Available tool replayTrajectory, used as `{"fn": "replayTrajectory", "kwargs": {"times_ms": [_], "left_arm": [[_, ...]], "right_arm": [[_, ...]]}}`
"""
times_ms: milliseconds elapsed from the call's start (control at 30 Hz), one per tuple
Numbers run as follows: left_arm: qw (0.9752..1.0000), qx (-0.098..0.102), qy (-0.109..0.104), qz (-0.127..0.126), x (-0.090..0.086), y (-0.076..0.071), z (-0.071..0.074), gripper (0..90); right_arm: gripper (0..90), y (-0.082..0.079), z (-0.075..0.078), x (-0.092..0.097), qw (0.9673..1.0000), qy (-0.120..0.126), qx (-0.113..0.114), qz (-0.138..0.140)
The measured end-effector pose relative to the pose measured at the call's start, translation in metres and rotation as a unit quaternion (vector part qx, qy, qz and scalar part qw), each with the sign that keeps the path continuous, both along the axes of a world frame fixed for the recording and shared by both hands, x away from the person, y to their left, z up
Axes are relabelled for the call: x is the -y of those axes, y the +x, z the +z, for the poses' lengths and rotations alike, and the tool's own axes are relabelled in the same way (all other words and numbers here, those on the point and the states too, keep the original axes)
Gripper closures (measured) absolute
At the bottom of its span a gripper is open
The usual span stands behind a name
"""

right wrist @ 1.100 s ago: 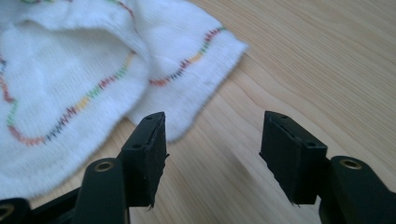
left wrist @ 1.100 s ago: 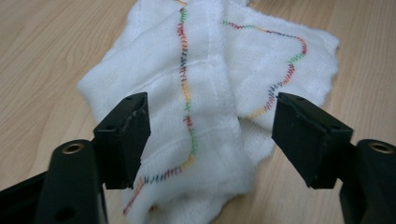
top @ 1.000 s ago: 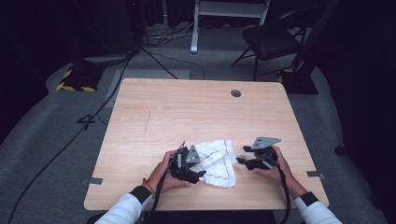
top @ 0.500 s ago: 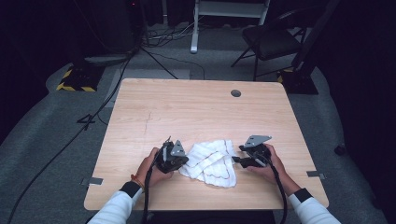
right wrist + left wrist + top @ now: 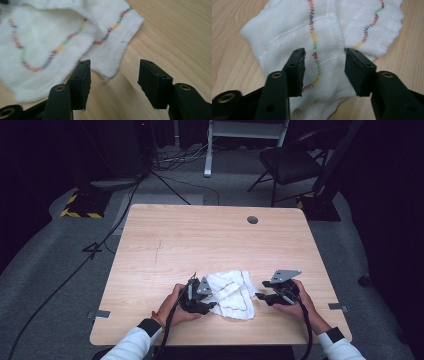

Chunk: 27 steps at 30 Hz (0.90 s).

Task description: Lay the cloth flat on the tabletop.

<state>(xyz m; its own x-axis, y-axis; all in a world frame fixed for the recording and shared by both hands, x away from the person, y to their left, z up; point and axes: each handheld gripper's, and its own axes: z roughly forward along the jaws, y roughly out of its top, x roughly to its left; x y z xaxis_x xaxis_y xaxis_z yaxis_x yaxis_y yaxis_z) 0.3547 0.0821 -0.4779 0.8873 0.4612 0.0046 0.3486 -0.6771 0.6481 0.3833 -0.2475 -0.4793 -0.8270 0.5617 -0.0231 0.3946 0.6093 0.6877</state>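
A crumpled white cloth (image 5: 231, 292) with a wavy line of many-coloured stitching lies on the wooden table (image 5: 200, 240) near its front edge. My left gripper (image 5: 212, 302) is at the cloth's left edge. Its jaws have just been opening and now stand open (image 5: 324, 53) over the cloth (image 5: 322, 37), which lies between and beneath them, unpinched. My right gripper (image 5: 260, 296) is just right of the cloth, open (image 5: 113, 63), with bare table between its jaws. A corner of the cloth (image 5: 50, 37) reaches towards its left jaw.
A round cable hole (image 5: 252, 220) sits in the table's far right part. Beyond the table are a dark chair (image 5: 290, 162), a white stand (image 5: 207, 150) and cables on the grey floor.
Half a second ago the left hand was farther left, at the cloth's stretched edge. It has since come back right over the cloth, which is now more bunched. The right hand has barely moved.
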Motion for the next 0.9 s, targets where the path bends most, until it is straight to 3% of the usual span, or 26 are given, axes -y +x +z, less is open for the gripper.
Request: {"fn": "replayTrajectory", "kwargs": {"times_ms": [133, 333, 500, 633, 800, 833, 900], "left_arm": [[1.0000, -0.006, 0.007, 0.001, -0.006, 0.001, -0.004, 62.4], [0.9999, -0.007, 0.009, 0.000, -0.006, 0.001, -0.007, 61.4], [0.9999, -0.010, 0.000, 0.001, -0.009, 0.002, -0.009, 57.3], [0.9993, -0.028, -0.026, -0.003, -0.013, 0.004, -0.012, 48.4], [0.9989, -0.032, -0.032, -0.013, -0.014, 0.004, -0.014, 41.3], [0.9990, -0.029, -0.032, -0.013, -0.013, 0.003, -0.014, 40.9], [0.9990, -0.028, -0.031, -0.013, -0.013, 0.003, -0.014, 40.8]], "right_arm": [[45.1, -0.022, 0.005, 0.001, 0.9993, 0.022, -0.005, 0.029], [45.7, -0.047, -0.001, -0.017, 0.9958, 0.014, -0.030, 0.086], [42.8, -0.046, -0.005, -0.024, 0.9958, 0.011, -0.027, 0.087], [45.9, -0.045, -0.011, -0.029, 0.9958, -0.003, -0.030, 0.086], [57.7, -0.045, -0.010, -0.030, 0.9957, -0.012, -0.020, 0.090], [69.5, -0.045, -0.010, -0.030, 0.9955, -0.012, -0.015, 0.093], [79.0, -0.046, -0.009, -0.031, 0.9950, -0.016, -0.008, 0.098]]}}
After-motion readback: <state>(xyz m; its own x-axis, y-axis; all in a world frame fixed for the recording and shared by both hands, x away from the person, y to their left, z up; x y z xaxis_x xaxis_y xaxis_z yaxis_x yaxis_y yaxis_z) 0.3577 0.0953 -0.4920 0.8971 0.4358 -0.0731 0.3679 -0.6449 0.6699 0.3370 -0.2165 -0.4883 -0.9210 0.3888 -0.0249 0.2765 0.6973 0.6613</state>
